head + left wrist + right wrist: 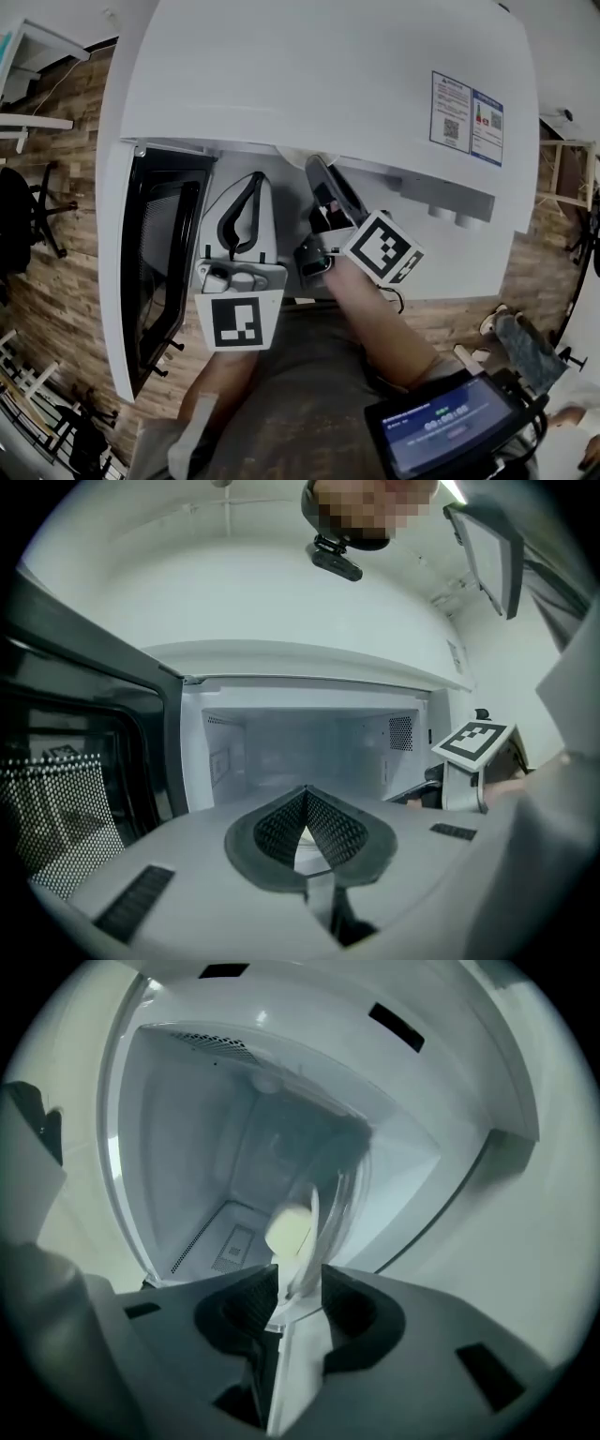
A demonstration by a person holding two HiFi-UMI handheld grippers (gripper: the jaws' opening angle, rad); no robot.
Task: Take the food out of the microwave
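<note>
Head view: microwave (328, 84) stands open. Left gripper (255, 183) sits at the opening, right gripper (319, 178) reaches inside.
Left gripper view: jaws closed, nothing held.
Right gripper view: jaws apart, glass plate (342, 1204) rim between them, unpinched. Pale food (289, 1232) lies just past the tips. Clamp the rim squarely and keep the plate level coming out.

I see the white microwave (328, 75), door (155, 272) swung open. Pale yellow food (289, 1232) lies on a clear glass plate (345, 1199), whose rim sits loosely between my right tongs (298, 1277).
</note>
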